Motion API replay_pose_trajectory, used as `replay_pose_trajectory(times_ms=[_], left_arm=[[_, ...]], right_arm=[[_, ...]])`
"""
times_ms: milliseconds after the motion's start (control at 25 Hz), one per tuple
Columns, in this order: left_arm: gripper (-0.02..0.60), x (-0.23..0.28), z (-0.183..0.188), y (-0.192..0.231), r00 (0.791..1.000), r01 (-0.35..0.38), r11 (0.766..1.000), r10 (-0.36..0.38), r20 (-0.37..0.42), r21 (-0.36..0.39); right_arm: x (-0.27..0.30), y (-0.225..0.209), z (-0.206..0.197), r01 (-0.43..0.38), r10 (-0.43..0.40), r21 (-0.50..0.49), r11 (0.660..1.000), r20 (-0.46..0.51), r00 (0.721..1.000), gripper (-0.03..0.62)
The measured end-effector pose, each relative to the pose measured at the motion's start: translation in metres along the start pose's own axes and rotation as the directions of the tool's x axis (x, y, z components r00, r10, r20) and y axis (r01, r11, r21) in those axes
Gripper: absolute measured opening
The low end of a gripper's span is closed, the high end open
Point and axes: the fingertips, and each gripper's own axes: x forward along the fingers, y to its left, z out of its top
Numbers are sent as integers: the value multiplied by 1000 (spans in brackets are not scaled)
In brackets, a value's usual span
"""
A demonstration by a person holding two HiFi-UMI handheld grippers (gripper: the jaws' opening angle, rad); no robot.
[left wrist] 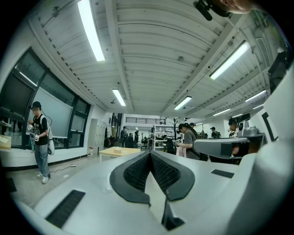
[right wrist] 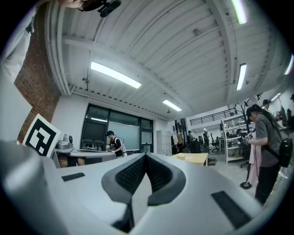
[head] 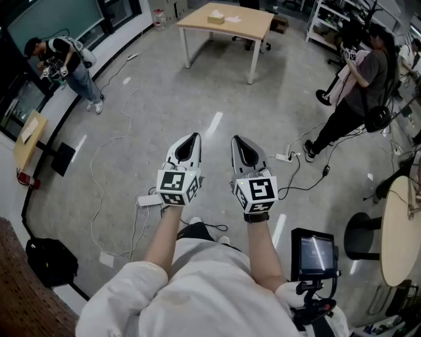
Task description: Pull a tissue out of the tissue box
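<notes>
White shirt [head: 197,296] and two bare forearms [head: 164,243] fill the bottom of the head view.

Left hand-held gripper [head: 191,139] and right hand-held gripper [head: 238,141] are side by side, a gap between them. Both are level and point forward over the floor [head: 164,99]. Each has a marker cube [head: 177,186] at the wrist end.

Left hand-held gripper, own view: jaws pressed together, ribbed pads meeting at the tips, nothing pinched, touching nothing.

Right hand-held gripper, own view: same state, jaws fully together, empty, touching nothing.

Floor just beyond the grippers:
- small white box [head: 148,201] with a thin white cable [head: 99,197] looping left
- white power strip [head: 284,157] with a black cable [head: 309,185] trailing right

Near right: a screen on a stand [head: 314,253], a black stool [head: 364,233] and the edge of a round table [head: 398,230]. Near left: a black bag [head: 49,260].

Mid-distance: one person [head: 66,60] stands by the left wall. Another person [head: 358,92] stands at the right, beside shelves [head: 329,23].

Far end: a wooden desk [head: 250,26] on white legs. The tissue box [head: 216,18] sits on top of it, towards its left end, well apart from both grippers. Only floor and cables lie between. Both gripper views show the desk small in the distance, past the jaw tips.
</notes>
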Motion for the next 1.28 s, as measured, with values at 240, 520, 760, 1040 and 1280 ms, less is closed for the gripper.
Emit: replay_pose_trajectory(times_ms=[240,520,760,1040,1280], left_arm=[[2,23,-18,15,1000,-12,999,12,-10,-50],[2,117,-28,80,1000,2,997,-2,2,-77],[2,167,-13,169,998,-17,997,21,53,-76],[2,191,-7,250,998,-10,996,14,53,-88],[2,222,-32,274,1000,-13,982,16,18,-187]], right_arm=[[18,-3,-19,-15,14,-18,1000,-40,999,3],[125,-44,-38,-8,7,-18,1000,-68,998,3],[241,-26,-28,-78,78,13,997,-22,997,3],[337,16,-34,-106,108,64,992,-38,993,3],[379,9,-54,-125,130,52,991,-105,986,3]])
